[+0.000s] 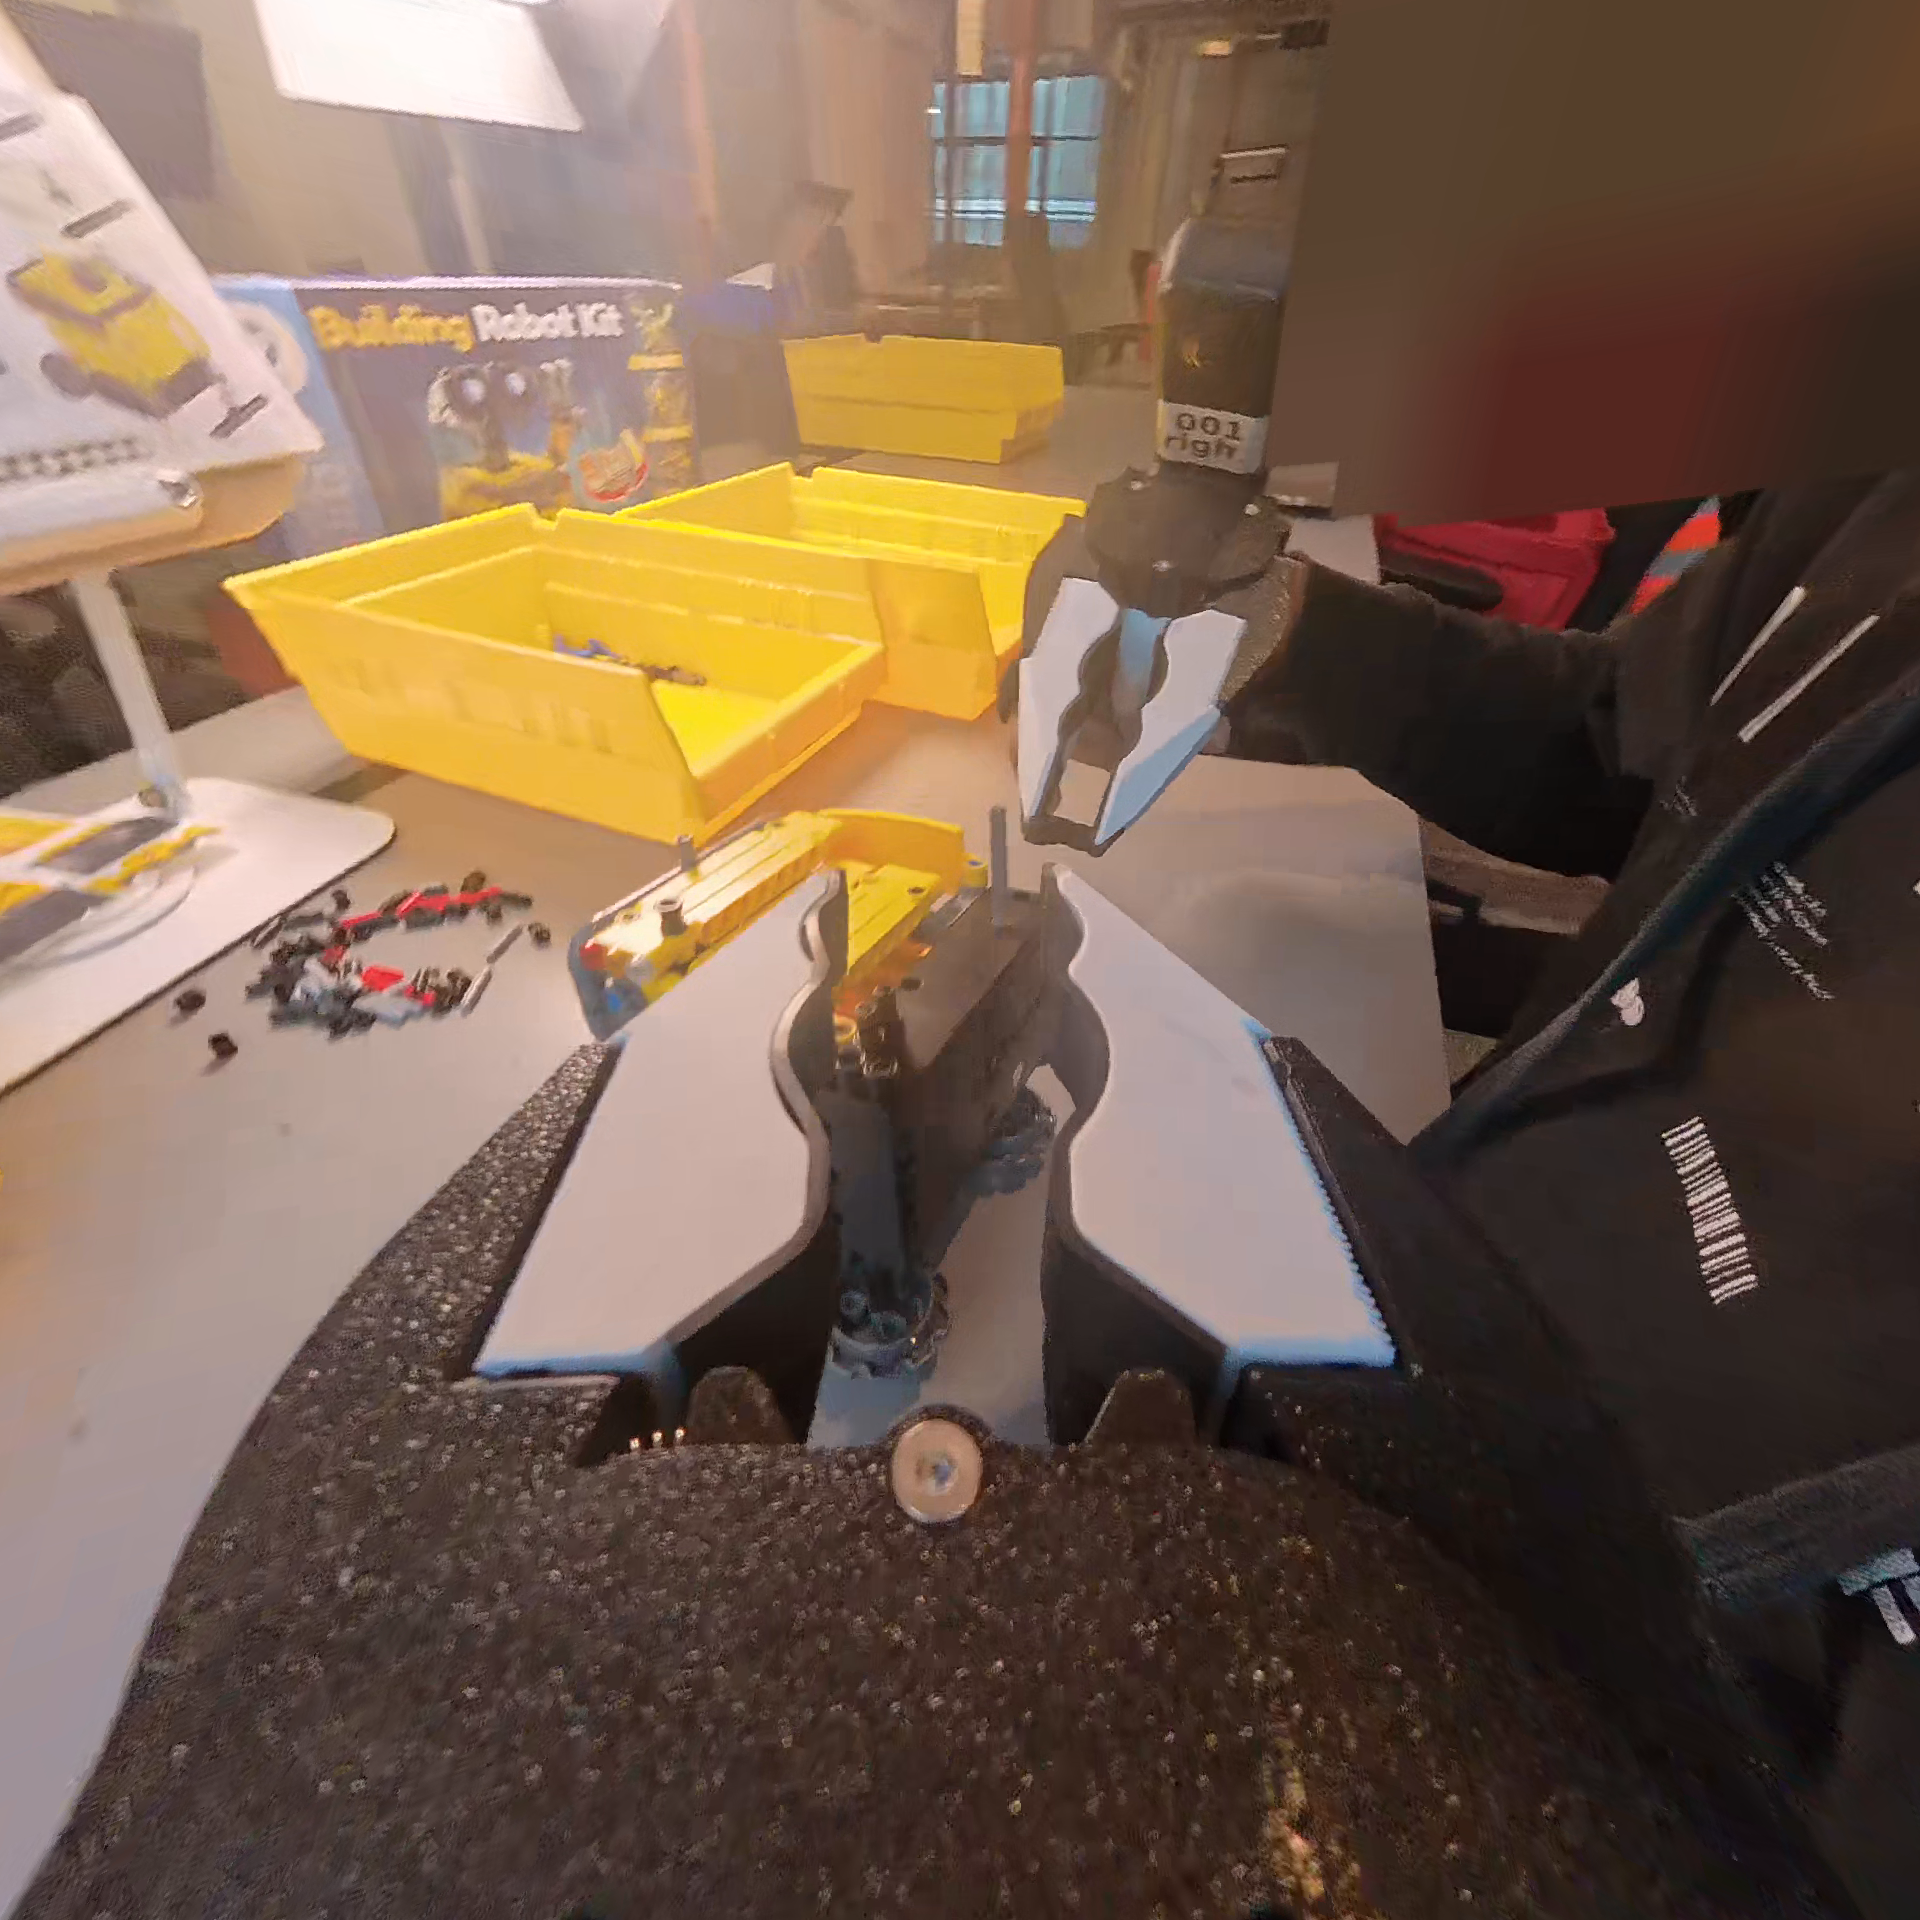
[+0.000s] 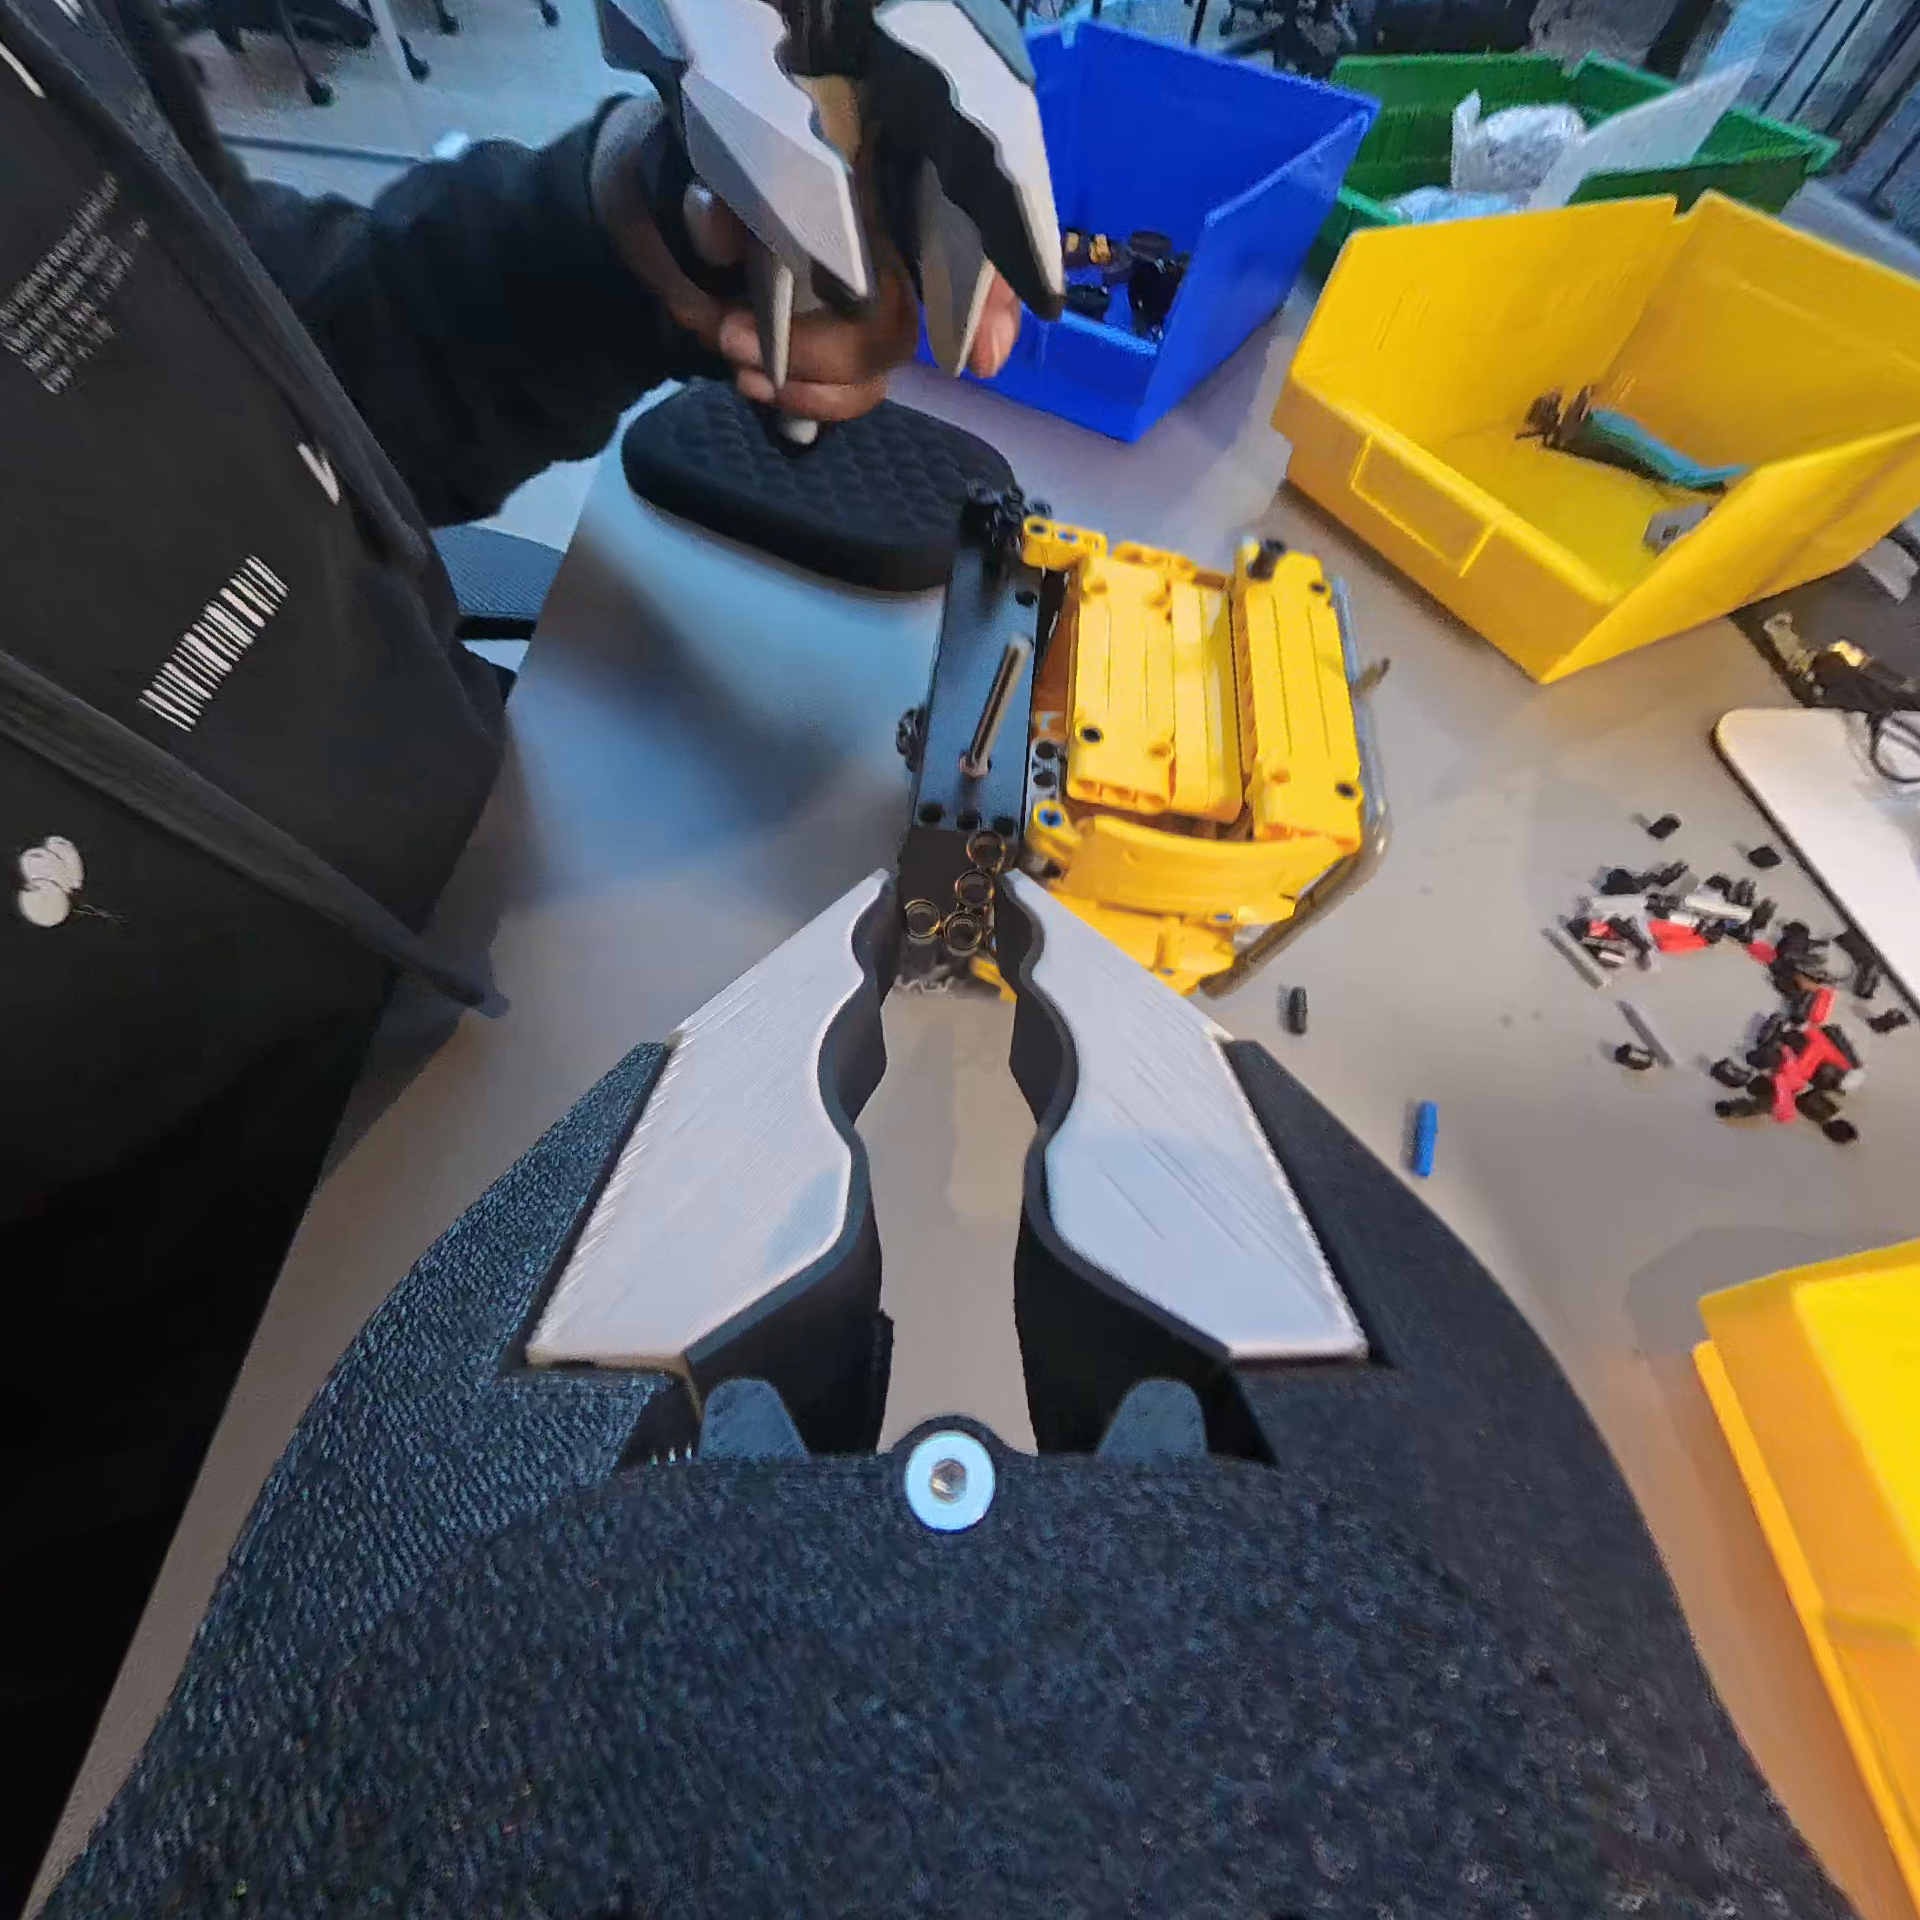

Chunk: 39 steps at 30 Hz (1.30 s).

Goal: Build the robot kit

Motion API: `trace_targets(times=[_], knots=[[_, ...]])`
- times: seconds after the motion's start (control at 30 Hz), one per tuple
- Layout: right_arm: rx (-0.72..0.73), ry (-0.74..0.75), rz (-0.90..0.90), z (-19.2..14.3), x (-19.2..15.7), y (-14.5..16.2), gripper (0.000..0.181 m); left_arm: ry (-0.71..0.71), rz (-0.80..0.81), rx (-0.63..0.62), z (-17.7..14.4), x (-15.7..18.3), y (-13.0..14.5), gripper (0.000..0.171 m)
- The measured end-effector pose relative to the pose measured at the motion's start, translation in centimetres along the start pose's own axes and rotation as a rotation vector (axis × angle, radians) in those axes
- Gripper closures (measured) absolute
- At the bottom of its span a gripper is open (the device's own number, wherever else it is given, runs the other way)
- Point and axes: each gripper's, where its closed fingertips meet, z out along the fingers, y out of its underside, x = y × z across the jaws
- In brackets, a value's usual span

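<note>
Left hand-held gripper (image 1: 940,883) pinches the black block side of a yellow-and-black brick-built model (image 1: 790,904) on the grey worktop (image 1: 208,1195). Right hand-held gripper (image 2: 945,883), fingers slightly parted and empty, points at the model's near black end just ahead; the block's long axis runs away from it. Loose red and black small parts (image 2: 1756,997) and yellow plastic bins (image 2: 1600,436) lie to the side, well apart.

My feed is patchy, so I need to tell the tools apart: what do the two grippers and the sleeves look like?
Both grippers, left gripper and right gripper, match: pale grey, wavy-edged pointed fingers lined in black, on speckled black bodies with a silver centre screw. The right one carries a white label. No cables show. Sleeves are black, on a black jacket with white print.
</note>
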Motion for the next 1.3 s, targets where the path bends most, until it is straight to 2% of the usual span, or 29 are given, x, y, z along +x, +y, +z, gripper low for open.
trace_targets(times=[0.2,0.37,0.57,0.9,1.3], knots=[[0.028,-0.060,-0.091,0.1,-0.5,-3.9,0.164,0.139,0.171,-0.118,3.1,1.3,-0.6,0.144],[0.005,-0.092,-0.147,1.5,-0.9,-5.1,0.164,0.231,0.239,-0.140,4.6,2.8,-0.8,0.149],[-0.042,-0.106,-0.179,2.4,-1.0,-5.1,0.164,0.212,0.267,-0.166,4.8,2.6,0.1,0.164],[-0.045,-0.118,-0.202,2.7,-1.3,-5.6,0.164,0.209,0.263,-0.175,4.6,2.7,0.8,0.166],[0.080,-0.018,-0.131,1.8,0.2,-6.8,0.163,0.122,0.254,-0.022,4.5,1.6,-0.7,0.167]])
